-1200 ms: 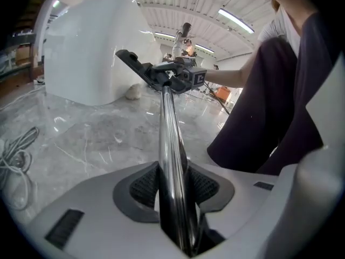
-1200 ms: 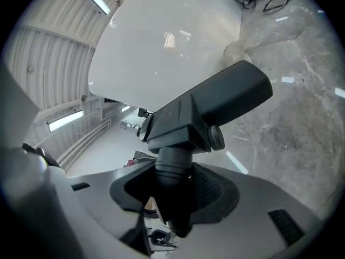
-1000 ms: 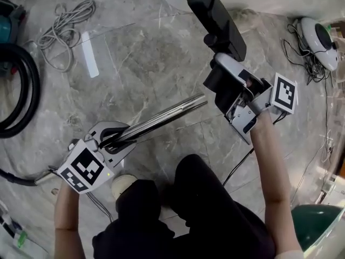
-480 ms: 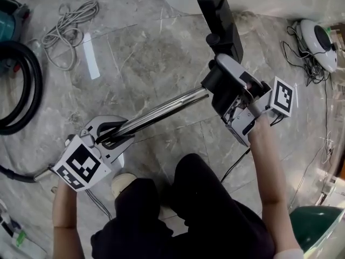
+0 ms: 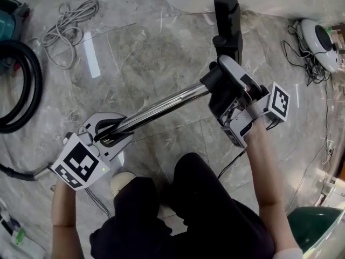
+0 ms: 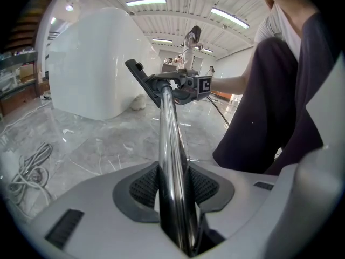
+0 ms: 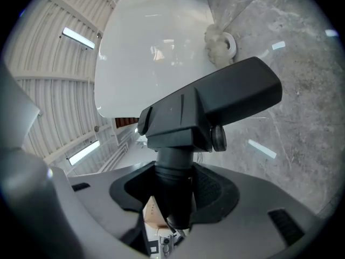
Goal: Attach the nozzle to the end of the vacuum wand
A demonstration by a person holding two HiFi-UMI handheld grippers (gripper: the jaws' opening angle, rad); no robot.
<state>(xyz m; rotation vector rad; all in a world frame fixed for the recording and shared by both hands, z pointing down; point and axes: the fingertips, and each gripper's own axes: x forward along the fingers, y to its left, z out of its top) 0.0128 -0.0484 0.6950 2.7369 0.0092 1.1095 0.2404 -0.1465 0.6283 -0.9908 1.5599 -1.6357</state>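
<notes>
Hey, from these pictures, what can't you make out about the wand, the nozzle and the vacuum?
- Whether the wand sits in the nozzle: head view, the right claw covers the joint; left gripper view, too far and small.
- Nozzle neck's lower end: right gripper view, sunk between the jaws.
- Wand's rear end: head view, under the left claw.
- The teal vacuum body: head view, cut off by the left edge.
</notes>
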